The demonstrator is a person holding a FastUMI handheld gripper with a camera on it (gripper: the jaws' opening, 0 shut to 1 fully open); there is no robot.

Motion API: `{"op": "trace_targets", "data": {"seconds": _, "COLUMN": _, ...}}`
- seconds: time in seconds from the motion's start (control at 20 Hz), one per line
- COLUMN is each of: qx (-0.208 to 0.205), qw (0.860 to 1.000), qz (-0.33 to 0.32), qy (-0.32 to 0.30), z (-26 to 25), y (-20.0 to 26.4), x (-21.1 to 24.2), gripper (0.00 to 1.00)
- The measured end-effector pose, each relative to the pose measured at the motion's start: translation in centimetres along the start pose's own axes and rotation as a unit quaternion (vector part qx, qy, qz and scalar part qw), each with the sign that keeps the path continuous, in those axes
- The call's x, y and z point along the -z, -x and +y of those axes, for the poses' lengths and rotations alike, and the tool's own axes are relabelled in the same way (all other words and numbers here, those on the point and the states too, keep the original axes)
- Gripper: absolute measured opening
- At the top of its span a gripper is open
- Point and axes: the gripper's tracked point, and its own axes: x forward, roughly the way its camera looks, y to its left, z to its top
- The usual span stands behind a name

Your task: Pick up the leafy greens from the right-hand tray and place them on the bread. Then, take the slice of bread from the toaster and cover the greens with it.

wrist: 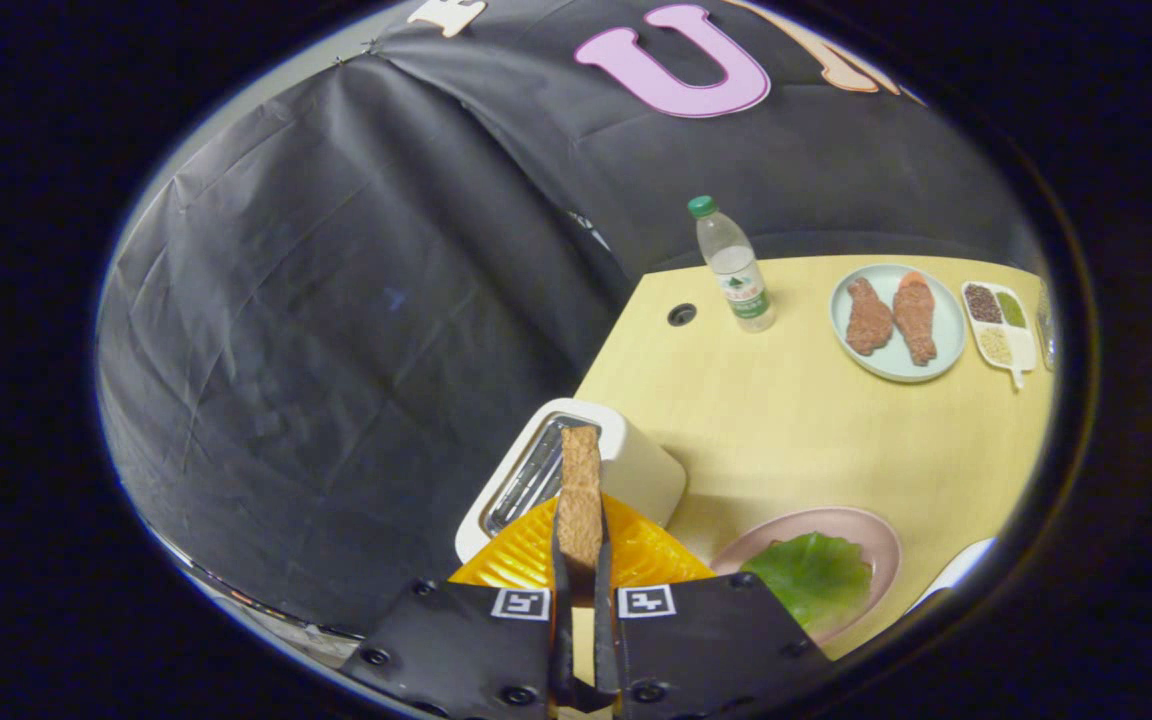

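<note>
While the gripper (581,560) hangs above the toaster (626,465), its jaws are drawn narrow on a bread slice (581,490) held edge-on between the fingers (563,590), clear of the slot. Just beside the toaster and right of the fingers, greens (811,575) lie on a pink plate (866,525). Bare table (806,430) spreads beyond, out to a bottle (736,265), a meat plate (896,322) and a small divided tray (998,322) near the far edge.

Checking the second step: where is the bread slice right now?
In the gripper view the bread slice stands on edge, clamped between the tongs, lifted above the toaster, with the greens on the pink plate to its right.
</note>
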Motion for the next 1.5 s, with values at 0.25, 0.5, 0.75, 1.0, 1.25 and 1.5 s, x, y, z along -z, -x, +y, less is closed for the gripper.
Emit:
{"op": "trace_targets", "data": {"seconds": 0.25, "qx": 0.025, "qw": 0.999, "qz": -0.003, "qy": -0.044, "z": -5.1, "y": 1.1, "x": 2.3, "gripper": 0.11}}
{"op": "trace_targets", "data": {"seconds": 0.5, "qx": 0.034, "qw": 0.995, "qz": -0.012, "qy": -0.097, "z": -9.4, "y": 1.7, "x": 4.3, "gripper": 0.11}}
{"op": "trace_targets", "data": {"seconds": 0.75, "qx": 0.051, "qw": 0.991, "qz": -0.008, "qy": -0.125, "z": -12.7, "y": 2.1, "x": 6.6, "gripper": 0.11}}
{"op": "trace_targets", "data": {"seconds": 1.0, "qx": 0.079, "qw": 0.987, "qz": 0.006, "qy": -0.139, "z": -16.3, "y": 2.2, "x": 9.2, "gripper": 0.11}}
{"op": "trace_targets", "data": {"seconds": 1.25, "qx": 0.099, "qw": 0.986, "qz": 0.020, "qy": -0.131, "z": -18.7, "y": 2.5, "x": 10.8, "gripper": 0.38}}
{"op": "trace_targets", "data": {"seconds": 1.5, "qx": 0.121, "qw": 0.987, "qz": 0.031, "qy": -0.098, "z": -20.4, "y": 3.4, "x": 11.9, "gripper": 0.71}}
